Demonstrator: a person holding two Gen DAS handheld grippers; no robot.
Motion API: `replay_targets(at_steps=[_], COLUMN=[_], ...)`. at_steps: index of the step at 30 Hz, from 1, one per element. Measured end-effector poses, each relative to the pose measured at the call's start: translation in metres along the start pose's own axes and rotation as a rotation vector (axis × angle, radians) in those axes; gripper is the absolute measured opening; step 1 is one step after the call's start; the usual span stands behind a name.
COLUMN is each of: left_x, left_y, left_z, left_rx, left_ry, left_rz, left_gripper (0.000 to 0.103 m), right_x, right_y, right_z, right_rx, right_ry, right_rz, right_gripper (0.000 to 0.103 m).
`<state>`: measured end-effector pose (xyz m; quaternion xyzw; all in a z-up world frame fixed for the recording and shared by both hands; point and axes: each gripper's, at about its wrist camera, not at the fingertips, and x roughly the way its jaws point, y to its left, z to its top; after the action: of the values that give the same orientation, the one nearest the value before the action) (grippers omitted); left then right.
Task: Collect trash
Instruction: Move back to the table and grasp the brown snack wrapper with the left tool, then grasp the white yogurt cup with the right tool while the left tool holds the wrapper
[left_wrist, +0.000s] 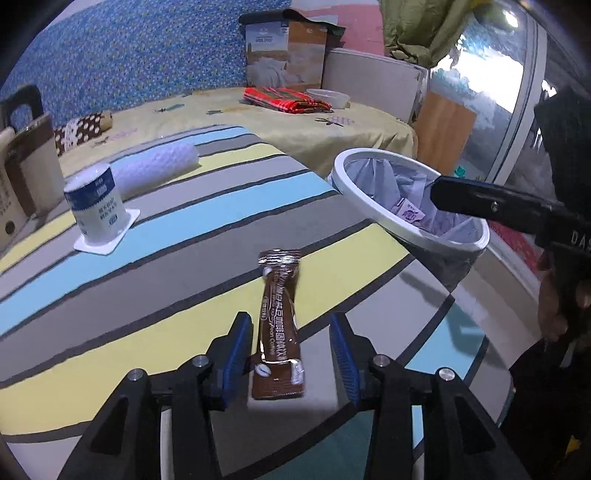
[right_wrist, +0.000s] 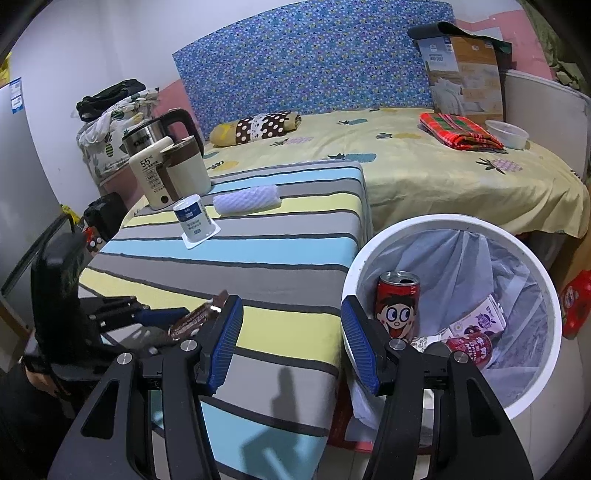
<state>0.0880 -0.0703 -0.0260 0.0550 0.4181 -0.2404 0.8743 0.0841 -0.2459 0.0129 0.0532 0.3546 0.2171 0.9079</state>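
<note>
A brown coffee sachet (left_wrist: 279, 325) stands tilted between the blue pads of my left gripper (left_wrist: 290, 319) above the striped tablecloth (left_wrist: 166, 236). The pads are apart, with a clear gap on the right side, so the gripper is open. The right wrist view has the same sachet (right_wrist: 195, 319) at the left gripper's fingers (right_wrist: 162, 315). My right gripper (right_wrist: 291, 301) is open and empty, over the table's edge beside the white lined bin (right_wrist: 436, 221). In the bin lie a red can (right_wrist: 397, 306) and other drink containers. An upturned blue-and-white cup (left_wrist: 96, 206) and a white foam roll (left_wrist: 155, 166) rest on the table.
Two kettles (right_wrist: 177, 173) stand at the table's far left corner. Behind the table is a bed with a yellow sheet (right_wrist: 424, 177), a red checked cloth (right_wrist: 458, 133), a plastic bowl (right_wrist: 506, 133) and a box (right_wrist: 465, 74). The bin (left_wrist: 369, 206) stands by the table's right edge.
</note>
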Motion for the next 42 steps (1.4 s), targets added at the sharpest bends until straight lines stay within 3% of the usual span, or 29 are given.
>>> replay_targets(at_steps=[3,5,21,34,42], left_x=[0.001,0.001,-0.035,-0.071,-0.085], left_y=[-0.003,-0.002,0.027,0.086,0.128], left_z=[0.0,0.0,-0.012,-0.029,-0.032], left_rx=[0.009,0.005,-0.089,-0.22,-0.313], left_ry=[0.0,-0.002,-0.079,-0.139,-0.169], left_rz=[0.033,0.062,0.121,0.215,0.234], left_gripper=[0.039,0.022,0.021,0.021,0.021], right_x=[-0.002,-0.004,-0.004,0.027,0.059], right_y=[0.004,0.008,0.04,0.091,0.121], right_z=[0.001,0.003,0.005,0.018,0.031], right_rx=[-0.007,-0.014,-0.045,-0.106,-0.155], right_ry=[-0.001,-0.007,0.007,0.051,0.066], right_rz=[0.003,0.004,0.044,0.072,0.093], right_gripper=[0.057,0.057,0.057,0.057,0.057])
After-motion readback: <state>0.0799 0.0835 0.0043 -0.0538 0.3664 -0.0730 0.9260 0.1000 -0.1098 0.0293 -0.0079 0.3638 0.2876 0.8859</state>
